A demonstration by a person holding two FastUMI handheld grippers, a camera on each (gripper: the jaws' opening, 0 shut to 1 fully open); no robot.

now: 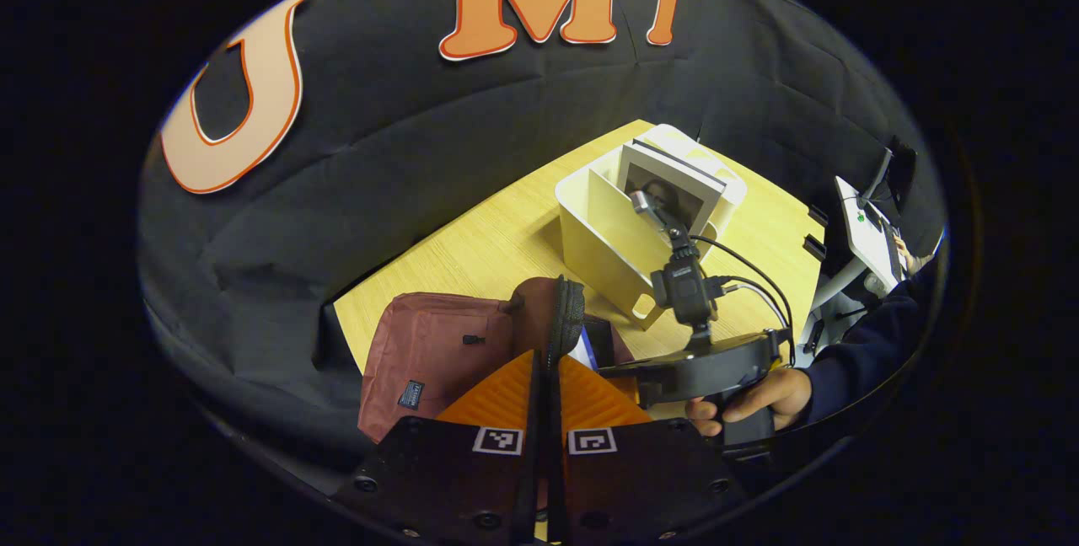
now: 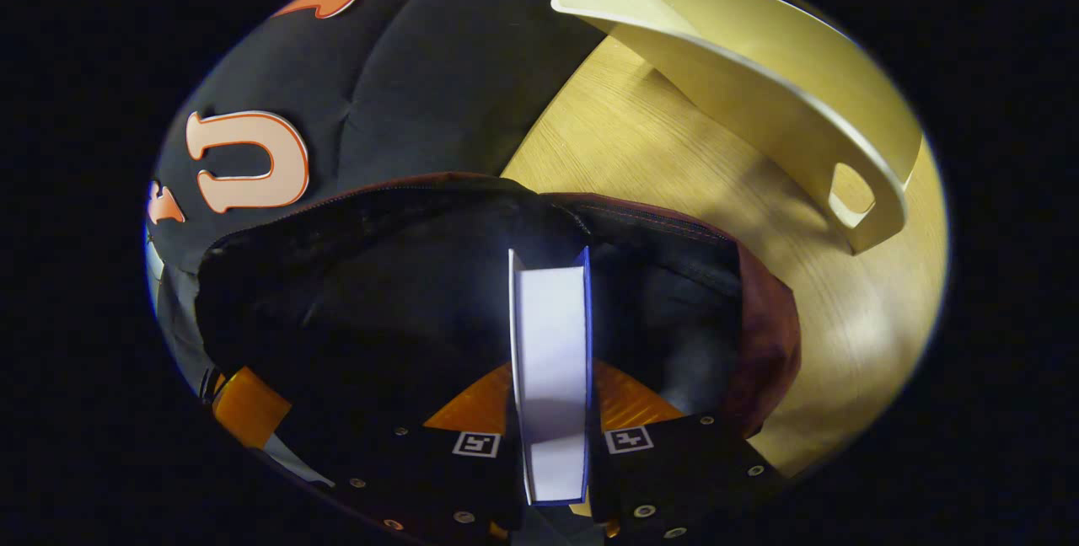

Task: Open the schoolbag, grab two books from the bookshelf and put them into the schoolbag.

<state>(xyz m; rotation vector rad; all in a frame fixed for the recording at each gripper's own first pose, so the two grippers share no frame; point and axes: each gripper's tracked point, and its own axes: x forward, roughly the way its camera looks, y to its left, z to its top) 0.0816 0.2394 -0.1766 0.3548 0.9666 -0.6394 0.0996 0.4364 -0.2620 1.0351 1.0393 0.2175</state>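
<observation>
Dark red cloth is the first thing in the left gripper view: the schoolbag (image 1: 430, 352) lies at the near left corner of the wooden table (image 1: 489, 251). The left gripper (image 1: 546, 377) has its two fingers together, pinching the edge of the bag's open flap (image 1: 563, 314) and holding it up. This grip should stay firm, so the mouth stays wide. The cream bookshelf (image 1: 607, 251) stands near the far corner, with another book (image 1: 670, 188) waiting in it. The right gripper (image 1: 674, 361) sits just beside the bag, held by a hand (image 1: 754, 398).

In the right gripper view, the right gripper (image 2: 552, 411) is clamped on a book (image 2: 552, 335) with a blue cover, standing on edge. The book points straight into the dark inside of the schoolbag (image 2: 405, 276). I think it should slide in slowly, kept straight, so its corners do not catch the zip rim (image 2: 657, 217). There is open room on both sides of the book inside the bag. The bookshelf (image 2: 784, 99) is near on the right, so the gripper should not swing that way. Bare table (image 2: 657, 150) lies between the bag and the shelf.
</observation>
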